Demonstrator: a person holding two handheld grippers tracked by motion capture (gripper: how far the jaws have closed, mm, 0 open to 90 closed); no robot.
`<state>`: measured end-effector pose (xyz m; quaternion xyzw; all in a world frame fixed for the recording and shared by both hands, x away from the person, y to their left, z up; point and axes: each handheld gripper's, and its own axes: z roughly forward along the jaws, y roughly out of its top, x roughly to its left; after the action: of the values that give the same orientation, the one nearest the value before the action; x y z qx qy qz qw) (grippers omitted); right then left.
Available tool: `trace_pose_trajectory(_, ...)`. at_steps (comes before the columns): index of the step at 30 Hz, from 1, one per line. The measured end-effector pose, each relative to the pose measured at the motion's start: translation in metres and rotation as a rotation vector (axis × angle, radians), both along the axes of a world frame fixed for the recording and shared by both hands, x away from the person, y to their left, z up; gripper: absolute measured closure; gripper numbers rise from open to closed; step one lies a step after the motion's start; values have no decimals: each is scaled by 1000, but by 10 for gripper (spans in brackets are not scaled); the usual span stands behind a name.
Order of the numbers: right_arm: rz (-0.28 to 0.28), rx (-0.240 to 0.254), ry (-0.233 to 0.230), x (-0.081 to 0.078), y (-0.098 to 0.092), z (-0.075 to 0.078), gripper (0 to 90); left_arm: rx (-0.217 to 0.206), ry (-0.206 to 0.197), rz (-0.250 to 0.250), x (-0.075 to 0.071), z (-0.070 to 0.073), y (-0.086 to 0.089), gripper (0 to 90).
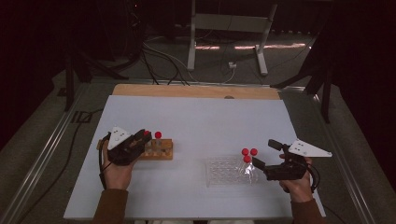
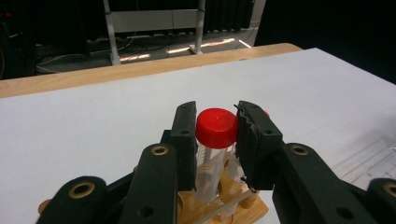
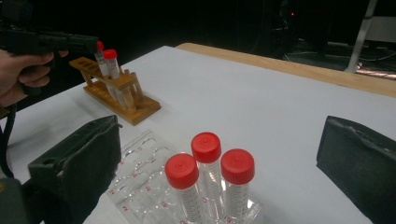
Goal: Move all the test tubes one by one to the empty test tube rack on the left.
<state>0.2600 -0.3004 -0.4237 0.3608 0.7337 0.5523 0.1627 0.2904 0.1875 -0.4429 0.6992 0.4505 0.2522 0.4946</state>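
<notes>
- Two red-capped tubes are standing in the wooden rack (image 1: 161,149), and the left gripper (image 2: 215,140) is bracketing one tube (image 2: 215,128) at cap height, its jaws flanking the cap, the left-hand pad at or touching it and a sliver of gap showing at the other; whether they are already pinching cannot be told.
- Three more capped tubes (image 3: 210,163) are clustered in the corner of the clear plastic rack (image 1: 224,170), which is lying to the right of the wooden rack and well apart from it on the white table (image 1: 196,121).
- Hovering on the far side of the clear rack from the wooden one, the right gripper (image 1: 263,154) is holding its jaws wide apart, gripping nothing.
- Judging from the layout, tubes are likely travelling between the two racks, and the step in hand is seizing the tube at the wooden rack.
- Doing it well probably means centring the pads on the cap, or just below it on the tube wall, closing squarely, then lifting straight up along the tube's axis so the light wooden rack is not dragged or tipped.
- A skewed pinch on the smooth cap risks the tube slipping or cocking in its hole.
</notes>
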Motion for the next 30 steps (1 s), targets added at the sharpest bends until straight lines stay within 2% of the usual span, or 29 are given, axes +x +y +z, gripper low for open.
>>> trace_pose_trajectory(4, 2, 0, 0, 0, 0, 0, 0, -14, -5, 7, -1, -3, 0, 705)
trace_pose_trajectory(9, 4, 1, -1, 0, 0, 0, 0, -3, -2, 11, -1, -8, -1, 705)
trace_pose_trajectory(16, 6, -1, 2, 0, 1, -1, 0, -24, 0, 6, -1, -10, 1, 696)
trace_pose_trajectory(24, -4, -11, 5, 1, -2, -2, 0, -80, -21, -12, -9, -6, 7, 463)
trace_pose_trajectory(28, -20, -16, 2, 1, -4, -4, 34, -119, -33, -2, -15, -2, 11, 359)
trace_pose_trajectory(30, -37, -16, -10, 1, -5, -5, 60, -122, -40, 18, -18, 0, 12, 273)
